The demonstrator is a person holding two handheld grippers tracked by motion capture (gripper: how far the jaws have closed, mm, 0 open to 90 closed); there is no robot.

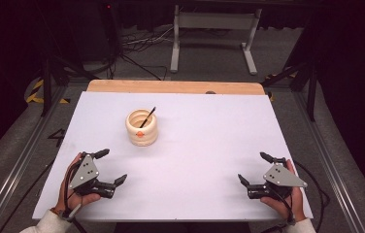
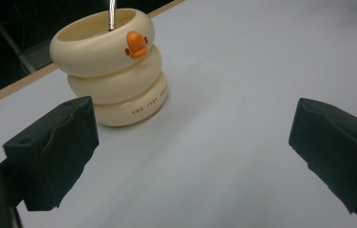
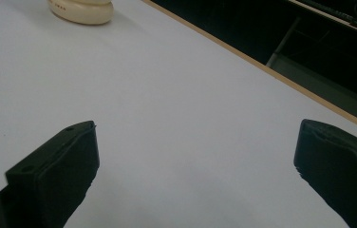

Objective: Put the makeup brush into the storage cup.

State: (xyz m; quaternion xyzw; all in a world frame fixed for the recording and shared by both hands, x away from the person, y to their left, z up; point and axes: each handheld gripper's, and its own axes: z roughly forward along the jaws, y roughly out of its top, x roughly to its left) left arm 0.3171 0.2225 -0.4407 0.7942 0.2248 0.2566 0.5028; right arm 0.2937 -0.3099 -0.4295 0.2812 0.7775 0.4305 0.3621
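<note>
A cream pen holder (image 1: 141,127) shaped like three stacked rings, with an orange duck beak on its front, stands upright on the white table (image 1: 205,141), left of centre. A thin black pen (image 1: 147,116) leans inside it. In the left gripper view the holder (image 2: 112,71) sits ahead and to the left of the jaws. My left gripper (image 1: 111,166) rests near the table's front left, open and empty. My right gripper (image 1: 253,168) rests at the front right, open and empty. The holder's base (image 3: 81,9) shows at the top left of the right gripper view.
The white table top has a wooden strip (image 1: 175,87) along its far edge. Beyond it stand a grey metal frame (image 1: 214,34) and cables on the floor. Metal rails run along both sides of the table.
</note>
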